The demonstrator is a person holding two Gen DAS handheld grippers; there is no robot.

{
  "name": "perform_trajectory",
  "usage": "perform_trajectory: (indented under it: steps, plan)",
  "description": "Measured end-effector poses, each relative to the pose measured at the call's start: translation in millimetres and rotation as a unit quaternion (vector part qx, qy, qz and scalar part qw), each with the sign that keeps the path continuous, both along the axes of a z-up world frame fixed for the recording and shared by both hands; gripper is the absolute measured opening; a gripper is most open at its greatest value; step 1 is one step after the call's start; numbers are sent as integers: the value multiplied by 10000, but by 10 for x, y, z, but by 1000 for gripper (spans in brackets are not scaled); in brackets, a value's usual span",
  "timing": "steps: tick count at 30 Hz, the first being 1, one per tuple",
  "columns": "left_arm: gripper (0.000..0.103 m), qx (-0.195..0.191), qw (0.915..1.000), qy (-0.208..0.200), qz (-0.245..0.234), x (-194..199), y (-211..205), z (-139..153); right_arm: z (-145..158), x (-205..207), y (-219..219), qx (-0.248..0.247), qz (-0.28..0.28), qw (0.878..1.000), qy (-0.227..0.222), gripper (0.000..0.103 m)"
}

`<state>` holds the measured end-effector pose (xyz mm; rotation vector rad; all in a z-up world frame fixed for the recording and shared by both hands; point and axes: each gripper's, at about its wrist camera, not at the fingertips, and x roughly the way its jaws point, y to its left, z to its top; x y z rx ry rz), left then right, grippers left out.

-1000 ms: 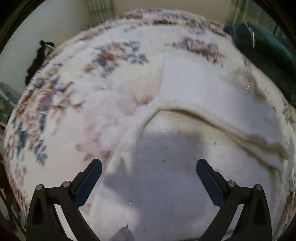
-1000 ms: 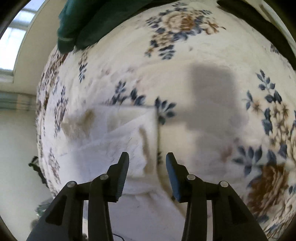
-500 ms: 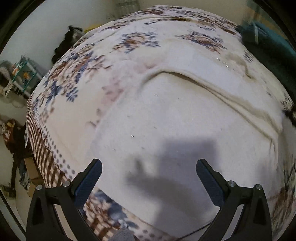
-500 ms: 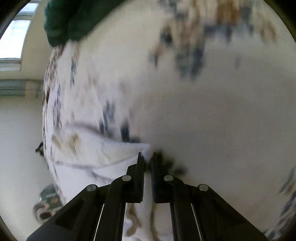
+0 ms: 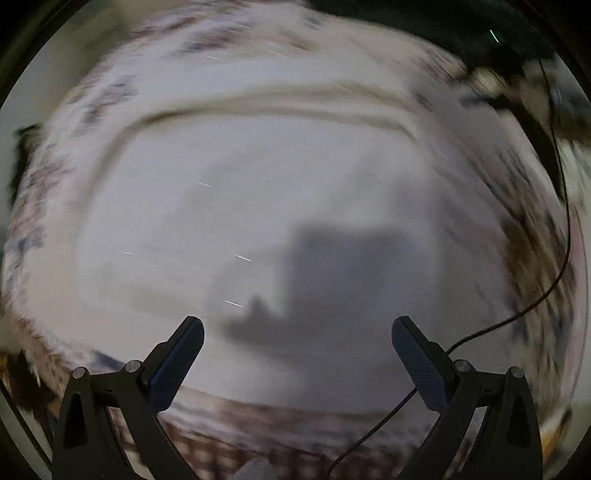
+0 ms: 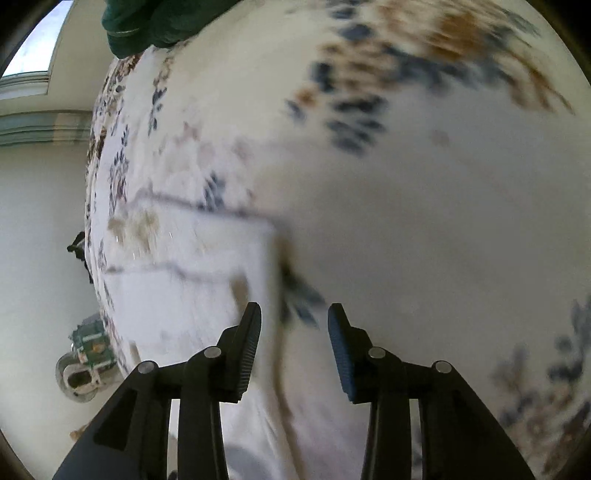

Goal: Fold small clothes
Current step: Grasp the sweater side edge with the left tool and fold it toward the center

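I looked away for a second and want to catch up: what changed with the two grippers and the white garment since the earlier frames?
The right gripper, shut on the white garment's corner half a second ago, has opened and let it go; the cloth lies flat on the floral bedspread. The left gripper swung fast over the garment, blurring its view. It stayed wide open and empty, and the green cloth did not move.

No text, label, brand or number is legible in either view.
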<state>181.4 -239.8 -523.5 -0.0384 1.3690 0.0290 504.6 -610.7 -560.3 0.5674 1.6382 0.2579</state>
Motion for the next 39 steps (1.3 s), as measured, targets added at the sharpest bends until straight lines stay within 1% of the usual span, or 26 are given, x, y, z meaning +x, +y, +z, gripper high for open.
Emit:
perform_trajectory:
  steps: [3, 5, 6, 7, 8, 9, 10, 12, 14, 15, 16, 18, 19, 20, 21, 22, 23, 25, 27, 30, 32, 34, 36, 38, 39]
  plan:
    - [103, -341, 9979, 303, -454, -53, -495, -330, 0, -262, -270, -21, -7, 9998, 211, 40]
    - [101, -325, 9961, 431, -696, -69, -767, -548, -59, -360, -468, -26, -3, 9997, 233, 40]
    - [86, -232, 9954, 461, -810, -74, -872, -653, -92, -369, -530, 17, -31, 9997, 247, 40]
    - [47, -149, 9949, 482, -878, -76, -935, -733, -134, -359, -576, 95, -71, 9996, 244, 40]
    - [28, -8, 9943, 513, -939, -79, -986, -818, -174, -331, -581, 210, -135, 9994, 236, 40]
    - [15, 248, 9945, 410, -936, -87, -1000, -854, -226, -274, -574, 367, -197, 9989, 217, 40]
    - [10, 194, 9957, 231, -875, -108, -962, -849, -257, -210, -531, 496, -231, 9984, 151, 40]
    - [6, -10, 9975, 123, -693, -139, -873, -795, -302, -64, -394, 632, -249, 9977, -39, 40]
    - [4, -114, 9976, 7, -684, -183, -837, -686, -383, 130, -152, 837, -232, 9961, -151, 40]
    - [4, -143, 9974, -27, -700, -205, -833, -638, -440, 193, -60, 980, -190, 9950, -99, 45]
    - [3, -171, 9973, -34, -720, -221, -838, -597, -518, 258, 47, 1090, -165, 9939, -13, 54]
    - [2, -231, 9968, -27, -761, -246, -861, -542, -665, 334, 220, 1266, -257, 9916, 98, 55]
    - [2, -253, 9964, -16, -809, -253, -879, -525, -710, 354, 275, 1275, -310, 9913, 80, 45]
    - [2, -258, 9961, -6, -848, -259, -893, -513, -700, 374, 300, 927, -348, 9950, -89, 18]
    - [2, -286, 9958, -3, -874, -270, -911, -508, -636, 395, 330, 390, -312, 9980, -388, 6]
    - [2, -304, 9952, 12, -928, -254, -945, -499, -596, 418, 354, 152, -276, 9981, -533, 5]
    - [2, -305, 9952, 11, -932, -261, -968, -499, -580, 428, 353, 9, -353, 9977, -576, 5]
    - [2, -394, 9959, 42, -819, -248, -959, -497, -595, 440, 369, 21, -443, 9980, -459, 5]
    - [2, -487, 9967, -17, -644, -216, -869, -421, -554, 453, 402, 70, -365, 9985, -392, 5]
    - [2, -751, 9965, -183, -305, -138, -666, -202, -347, 482, 463, 77, -183, 9991, -383, 5]
    - [2, -925, 9951, -345, -49, -149, -512, -16, -172, 502, 527, 28, -4, 9988, -479, 5]
    - [2, -1161, 9919, -493, 151, -173, -316, 165, 51, 531, 642, -57, 183, 9980, -601, 5]
    - [2, -1273, 9891, -640, 375, -179, -63, 363, 272, 571, 781, -58, 293, 9970, -714, 5]
    - [2, -1365, 9850, -799, 684, -215, 247, 545, 500, 611, 974, -71, 392, 9958, -822, 5]
    - [2, -1460, 9818, -874, 849, -247, 434, 644, 655, 641, 1151, -79, 466, 9947, -915, 5]
